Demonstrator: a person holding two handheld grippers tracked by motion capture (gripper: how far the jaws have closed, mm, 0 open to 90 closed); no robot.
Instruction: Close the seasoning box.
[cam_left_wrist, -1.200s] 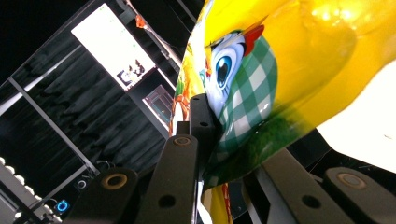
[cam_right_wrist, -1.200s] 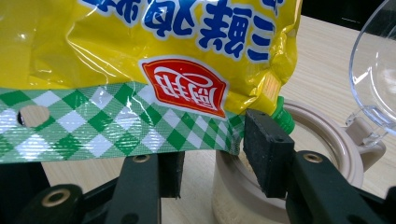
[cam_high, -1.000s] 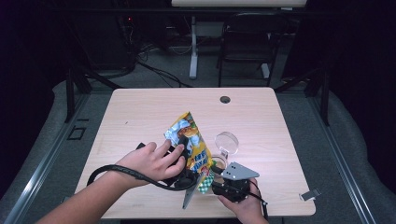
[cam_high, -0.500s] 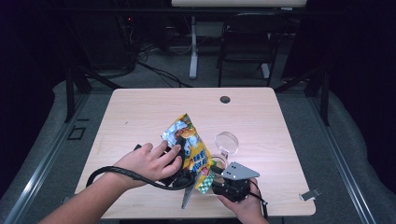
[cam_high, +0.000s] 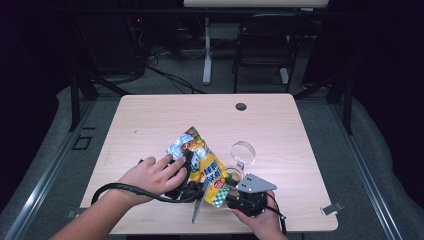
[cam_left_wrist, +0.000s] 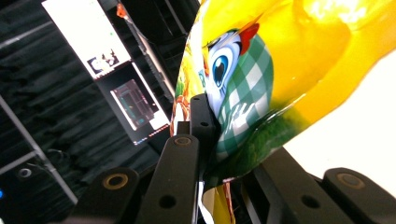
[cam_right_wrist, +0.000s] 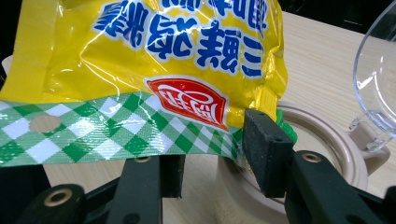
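Note:
A yellow snack bag (cam_high: 202, 162) with a green checked seal stands tilted over the front of the table. My left gripper (cam_high: 189, 172), under the person's left hand, is shut on the bag's side; in the left gripper view the bag (cam_left_wrist: 261, 79) is pinched in the gripper (cam_left_wrist: 217, 140). My right gripper (cam_high: 226, 187) sits below the bag's lower corner. Its jaws stand apart in the right gripper view (cam_right_wrist: 217, 154), with the checked seal (cam_right_wrist: 116, 126) across the gap and no pad pressing on it. Behind it stands a beige jar (cam_right_wrist: 327, 140) with its clear lid (cam_right_wrist: 378, 70) swung up.
The clear lid (cam_high: 242, 152) rises just right of the bag. A dark round grommet (cam_high: 241, 106) sits near the table's far edge, and a small metal clip (cam_high: 332, 207) lies at the front right corner. A black cable (cam_high: 125, 189) loops by the left forearm.

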